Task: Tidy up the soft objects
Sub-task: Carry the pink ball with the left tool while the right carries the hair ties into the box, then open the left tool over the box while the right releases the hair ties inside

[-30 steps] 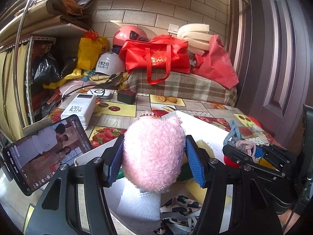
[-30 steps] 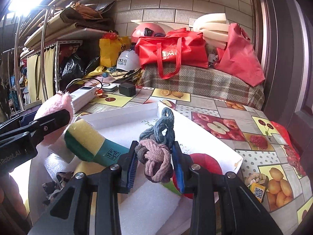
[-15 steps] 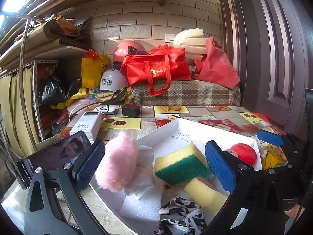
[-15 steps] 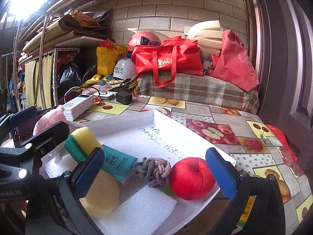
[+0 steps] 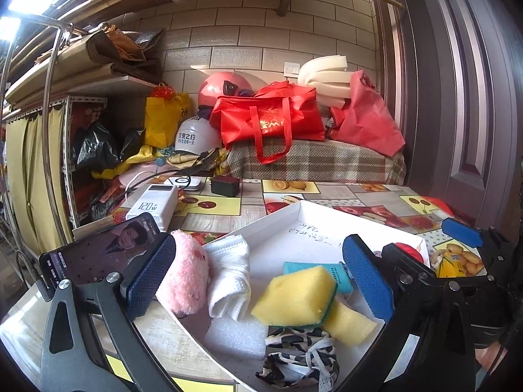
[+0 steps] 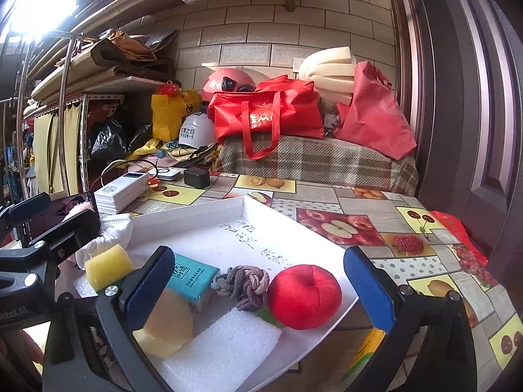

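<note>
**Both grippers empty over the tray, between picks**

The left gripper (image 5: 258, 281) is hovering at the near left corner of the white tray (image 5: 287, 210) with its jaws standing wide and nothing pressed between them. The pink plush (image 5: 184, 281) is lying just beside its left pad, leaning on the tray's left edge next to a folded white mask (image 5: 230, 277). The right gripper (image 6: 258, 289) is likewise gaping wide and holding nothing; the knotted hair tie (image 6: 243, 282) and the red plush apple (image 6: 305, 295) are lying in the tray between its fingers, touching each other.

Also lying in the tray are a yellow sponge (image 5: 295, 295), a teal pack (image 6: 191, 277), a foam sheet (image 6: 222, 349) and a patterned cloth (image 5: 299, 361).

Judging by this, a placing step is just ending. The next move is probably calling for a fresh target. The plush is looking half off the edge, so nudging it inward may be worthwhile.
</note>
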{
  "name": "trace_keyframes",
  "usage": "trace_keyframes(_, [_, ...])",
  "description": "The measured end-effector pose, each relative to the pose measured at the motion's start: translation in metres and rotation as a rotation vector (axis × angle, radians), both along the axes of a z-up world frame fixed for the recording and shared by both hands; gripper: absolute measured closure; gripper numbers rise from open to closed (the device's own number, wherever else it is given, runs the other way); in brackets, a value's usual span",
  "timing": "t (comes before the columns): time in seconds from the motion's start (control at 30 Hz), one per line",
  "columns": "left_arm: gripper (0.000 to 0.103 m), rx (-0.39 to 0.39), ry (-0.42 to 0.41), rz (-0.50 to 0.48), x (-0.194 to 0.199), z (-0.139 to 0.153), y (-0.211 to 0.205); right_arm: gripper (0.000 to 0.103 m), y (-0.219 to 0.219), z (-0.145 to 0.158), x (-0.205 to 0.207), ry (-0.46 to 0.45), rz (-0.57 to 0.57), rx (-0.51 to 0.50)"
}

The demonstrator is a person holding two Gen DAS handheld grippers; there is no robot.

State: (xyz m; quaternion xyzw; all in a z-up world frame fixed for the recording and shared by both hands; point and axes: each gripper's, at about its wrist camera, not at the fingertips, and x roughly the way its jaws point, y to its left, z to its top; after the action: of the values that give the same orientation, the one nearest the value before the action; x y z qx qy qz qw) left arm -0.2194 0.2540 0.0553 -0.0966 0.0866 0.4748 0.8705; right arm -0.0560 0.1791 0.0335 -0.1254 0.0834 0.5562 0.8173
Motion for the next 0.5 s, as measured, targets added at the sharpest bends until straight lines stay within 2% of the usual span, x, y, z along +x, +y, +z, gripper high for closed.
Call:
trace_keyframes(0.4, [0.000, 0.010, -0.011, -0.040, -0.001, -0.001, -0.021, 0.000, -0.039, 0.000, 0.001, 0.006, 0.013, 0.024])
trace_keyframes(0.5, [0.000, 0.008, -0.004, -0.050, 0.000, -0.001, -0.026, 0.000, -0.053, 0.000, 0.007, 0.032, 0.015, 0.043])
